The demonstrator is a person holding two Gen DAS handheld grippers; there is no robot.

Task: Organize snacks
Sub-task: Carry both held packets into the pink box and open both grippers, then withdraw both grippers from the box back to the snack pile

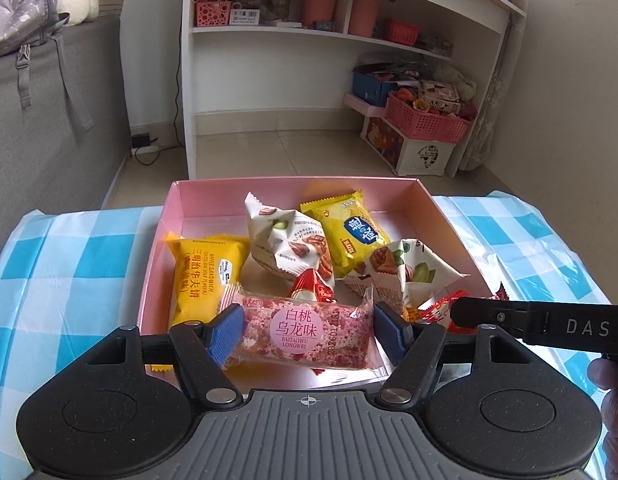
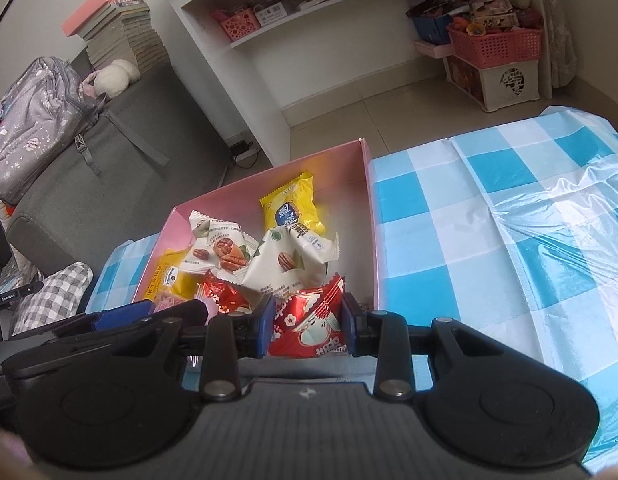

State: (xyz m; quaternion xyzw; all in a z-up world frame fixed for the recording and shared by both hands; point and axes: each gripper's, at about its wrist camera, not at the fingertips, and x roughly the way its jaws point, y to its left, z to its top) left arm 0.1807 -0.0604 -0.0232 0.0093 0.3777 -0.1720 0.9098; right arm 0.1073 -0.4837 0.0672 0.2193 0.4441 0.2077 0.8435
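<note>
left hand-held gripper clamps pink snack; right hand-held gripper clamps red packet

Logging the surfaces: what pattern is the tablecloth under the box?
Blue-and-white check tablecloth; clearest in the right wrist view.

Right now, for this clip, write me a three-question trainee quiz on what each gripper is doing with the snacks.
1. True or false: the left gripper has the pink peach-oolong bar between its fingers, over the pink box.
2. Multiple choice: the right gripper brackets A) a yellow packet, B) the red snack packet, C) nothing.
3. Fill in: the white nut packets lie inside the ____.

Key: 1 true; 2 B; 3 pink box.
</note>
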